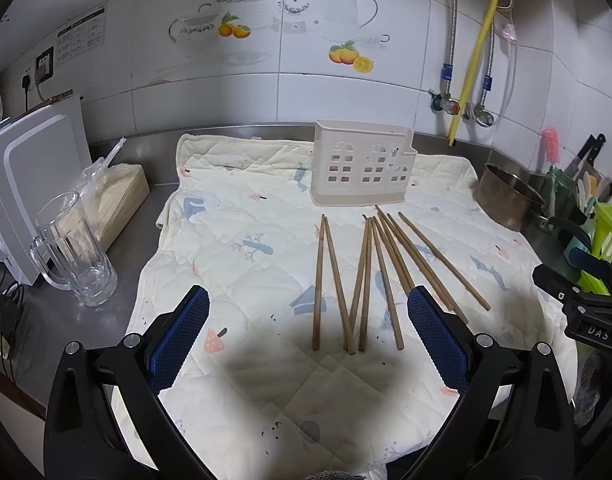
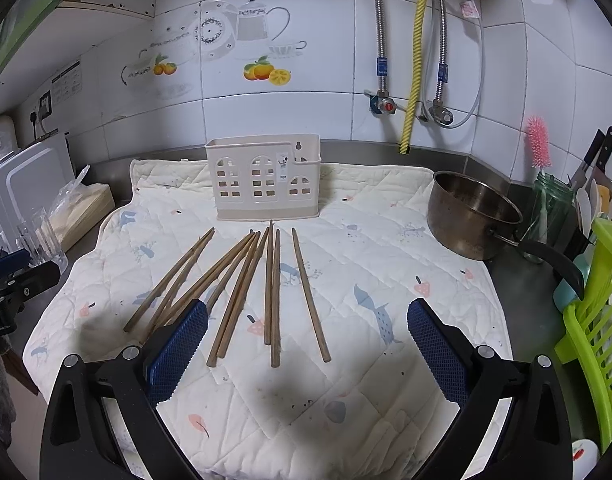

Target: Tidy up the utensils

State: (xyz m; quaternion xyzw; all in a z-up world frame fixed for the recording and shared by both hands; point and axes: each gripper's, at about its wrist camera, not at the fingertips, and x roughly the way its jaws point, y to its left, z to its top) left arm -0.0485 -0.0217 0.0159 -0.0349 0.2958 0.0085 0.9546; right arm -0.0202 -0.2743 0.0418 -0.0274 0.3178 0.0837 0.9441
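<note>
Several brown wooden chopsticks (image 1: 366, 276) lie fanned out on a quilted cream cloth (image 1: 242, 216), also in the right wrist view (image 2: 242, 288). Behind them stands a beige plastic utensil holder (image 1: 362, 164) with house-shaped cutouts, upright and looking empty; it also shows in the right wrist view (image 2: 264, 178). My left gripper (image 1: 308, 312) is open and empty, hovering above the near ends of the chopsticks. My right gripper (image 2: 308, 320) is open and empty, above the near ends of the chopsticks too. The right gripper's body (image 1: 586, 304) shows at the right edge of the left wrist view.
A glass mug (image 1: 72, 248) and a bag of disposable chopsticks (image 1: 118, 192) stand left of the cloth. A metal saucepan (image 2: 474, 216) sits at the cloth's right edge. A green dish rack (image 2: 594, 320), knives and a pink brush (image 2: 538, 144) are at the far right. Tiled wall behind.
</note>
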